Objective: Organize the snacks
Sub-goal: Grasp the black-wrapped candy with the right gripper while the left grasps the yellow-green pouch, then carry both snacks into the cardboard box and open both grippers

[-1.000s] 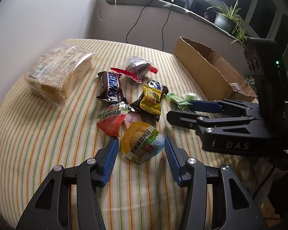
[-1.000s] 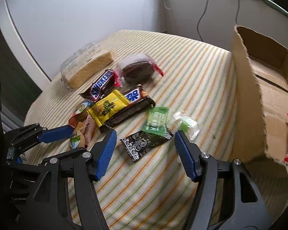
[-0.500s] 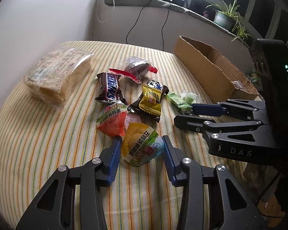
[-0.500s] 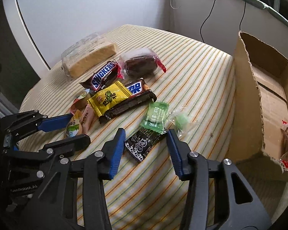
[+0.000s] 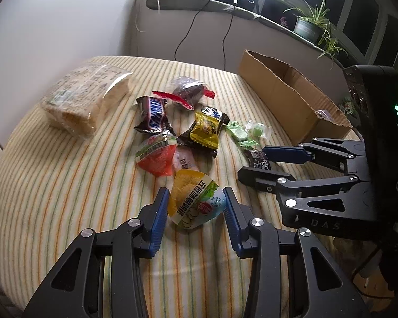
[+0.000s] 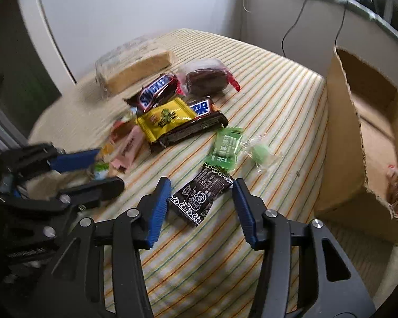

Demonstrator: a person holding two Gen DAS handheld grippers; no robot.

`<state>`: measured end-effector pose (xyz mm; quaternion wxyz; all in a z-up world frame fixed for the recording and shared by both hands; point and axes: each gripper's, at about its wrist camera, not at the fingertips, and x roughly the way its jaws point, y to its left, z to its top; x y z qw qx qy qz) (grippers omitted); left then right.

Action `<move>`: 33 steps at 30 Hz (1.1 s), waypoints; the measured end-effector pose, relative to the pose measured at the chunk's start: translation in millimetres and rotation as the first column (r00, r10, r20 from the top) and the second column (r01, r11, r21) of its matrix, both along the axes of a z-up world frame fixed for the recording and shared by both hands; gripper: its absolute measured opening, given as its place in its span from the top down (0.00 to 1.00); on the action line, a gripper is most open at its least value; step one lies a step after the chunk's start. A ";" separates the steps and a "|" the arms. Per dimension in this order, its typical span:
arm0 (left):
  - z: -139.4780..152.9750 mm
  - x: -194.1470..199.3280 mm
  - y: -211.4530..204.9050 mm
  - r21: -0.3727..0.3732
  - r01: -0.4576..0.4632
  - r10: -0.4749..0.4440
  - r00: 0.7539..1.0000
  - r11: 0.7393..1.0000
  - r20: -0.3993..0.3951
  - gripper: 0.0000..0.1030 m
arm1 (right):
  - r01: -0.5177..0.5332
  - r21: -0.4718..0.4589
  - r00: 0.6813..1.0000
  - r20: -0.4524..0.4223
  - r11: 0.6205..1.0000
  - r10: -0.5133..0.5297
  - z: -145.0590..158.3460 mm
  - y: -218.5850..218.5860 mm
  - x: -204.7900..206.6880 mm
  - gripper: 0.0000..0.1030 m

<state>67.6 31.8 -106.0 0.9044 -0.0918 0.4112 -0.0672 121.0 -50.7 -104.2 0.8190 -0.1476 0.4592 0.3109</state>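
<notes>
A yellow-and-green jelly cup sits between the blue pads of my left gripper, which is shut on it just above the striped cloth. My right gripper straddles a black printed candy packet that lies flat on the cloth. Its jaws are opening slightly and the pads stand just off the packet's edges. In the left wrist view the right gripper reaches in from the right. An open cardboard box stands right of the packet, with a wrapped snack in its near corner.
More snacks lie in a loose heap: a Snickers bar, a yellow packet, a red jelly cup, green candies, a dark cake in clear wrap and a bread pack. The round table's edge is close.
My left jaws have closed in on the jelly cup. My right jaws have narrowed around the black packet and the right gripper has rolled a little.
</notes>
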 end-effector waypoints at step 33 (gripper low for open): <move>48.9 17.1 -24.5 -0.005 0.042 -0.042 0.992 0.999 0.116 0.63 | 0.082 0.137 0.993 0.069 0.987 -0.092 63.0 -65.0 -5.5 0.74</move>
